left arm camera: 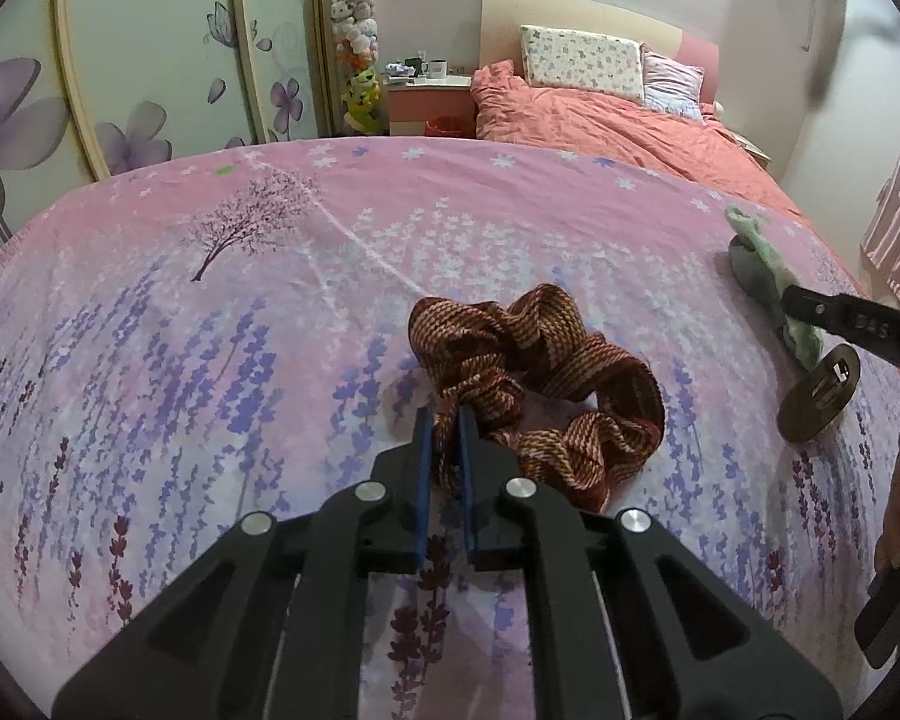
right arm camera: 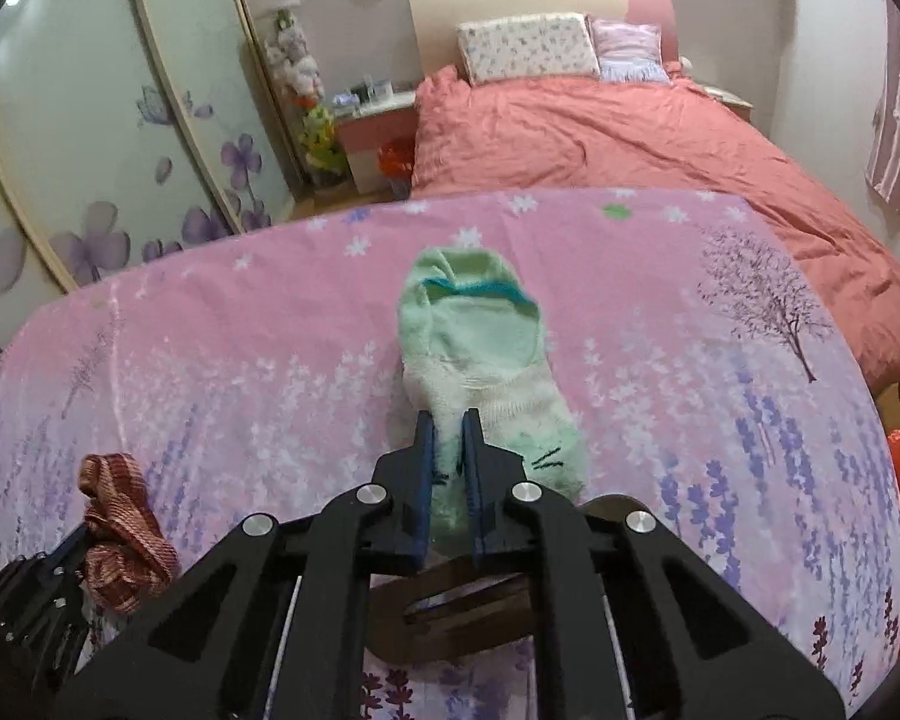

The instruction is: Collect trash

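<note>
While my left hand-held gripper sits clamped on the striped brown scrunchie lying on the pink flowered sheet, my right hand-held gripper is pinched shut on the pale green sock, which lies flat just to its right.

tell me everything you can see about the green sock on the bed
The green sock is a pale mint, fuzzy low-cut ankle sock with a teal band around its opening and small dark stitched marks near the toe. It lies flat and lengthwise on the pink floral sheet, opening pointing away from the right-wrist camera. The right tongs are shut on its toe end, bunching the fabric there. A dark brown oval object sits just under that end.
</note>
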The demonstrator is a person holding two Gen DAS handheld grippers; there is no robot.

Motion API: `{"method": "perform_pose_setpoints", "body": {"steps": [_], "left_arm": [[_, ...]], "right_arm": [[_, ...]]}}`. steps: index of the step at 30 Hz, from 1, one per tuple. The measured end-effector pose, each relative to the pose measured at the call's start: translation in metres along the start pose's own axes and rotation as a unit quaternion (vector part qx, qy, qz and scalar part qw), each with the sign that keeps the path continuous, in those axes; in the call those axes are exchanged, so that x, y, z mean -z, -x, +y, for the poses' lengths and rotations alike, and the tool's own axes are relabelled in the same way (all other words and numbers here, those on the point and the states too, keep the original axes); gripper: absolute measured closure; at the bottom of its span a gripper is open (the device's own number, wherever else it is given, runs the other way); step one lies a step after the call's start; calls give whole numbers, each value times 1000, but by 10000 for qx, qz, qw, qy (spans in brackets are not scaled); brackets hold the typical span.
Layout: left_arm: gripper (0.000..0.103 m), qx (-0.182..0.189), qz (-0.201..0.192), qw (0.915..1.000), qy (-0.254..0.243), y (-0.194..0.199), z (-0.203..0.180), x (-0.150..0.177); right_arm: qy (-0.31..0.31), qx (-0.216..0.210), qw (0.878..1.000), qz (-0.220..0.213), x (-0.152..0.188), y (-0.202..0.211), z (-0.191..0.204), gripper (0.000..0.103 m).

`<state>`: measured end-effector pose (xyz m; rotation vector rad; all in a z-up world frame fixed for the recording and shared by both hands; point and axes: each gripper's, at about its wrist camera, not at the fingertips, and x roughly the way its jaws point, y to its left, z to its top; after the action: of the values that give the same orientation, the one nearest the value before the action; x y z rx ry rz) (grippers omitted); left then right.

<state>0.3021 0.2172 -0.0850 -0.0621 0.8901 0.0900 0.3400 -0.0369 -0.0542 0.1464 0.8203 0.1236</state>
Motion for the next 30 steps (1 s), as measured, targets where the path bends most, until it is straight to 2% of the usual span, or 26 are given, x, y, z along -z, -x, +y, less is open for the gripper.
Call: {"method": "perform_pose_setpoints", "body": {"steps": [8, 10, 14, 17, 19, 21, 22, 30], "left_arm": [[94, -222, 19, 9996, -160, -2, -8, -1], [94, -278, 20, 9994, -195, -3, -10, -2], [94, -350, 18, 9991, -246, -3, -12, -1], [94, -353, 18, 9991, -245, -3, -12, -1], [94, -357, 18, 9990, -250, -3, -12, -1], [94, -376, 18, 9989, -263, -3, -13, 0], [94, -384, 19, 9989, -268, -3, -13, 0], [94, -390, 18, 9989, -268, -3, -14, 1]], "right_arm": [[-196, -256, 9982, -501, -9, 39, -16, 94], [-169, -265, 9988, -377, -8, 41, -18, 94], [130, -379, 9990, 182, 6, 26, -13, 92], [265, -380, 9989, 118, 14, 30, -6, 86], [240, -447, 9986, 123, 14, 31, -5, 85], [270, -420, 9987, 130, 16, 31, -4, 88], [310, -396, 9986, 131, 17, 31, -4, 94], [252, -405, 9984, -307, 22, 57, -14, 98]]}}
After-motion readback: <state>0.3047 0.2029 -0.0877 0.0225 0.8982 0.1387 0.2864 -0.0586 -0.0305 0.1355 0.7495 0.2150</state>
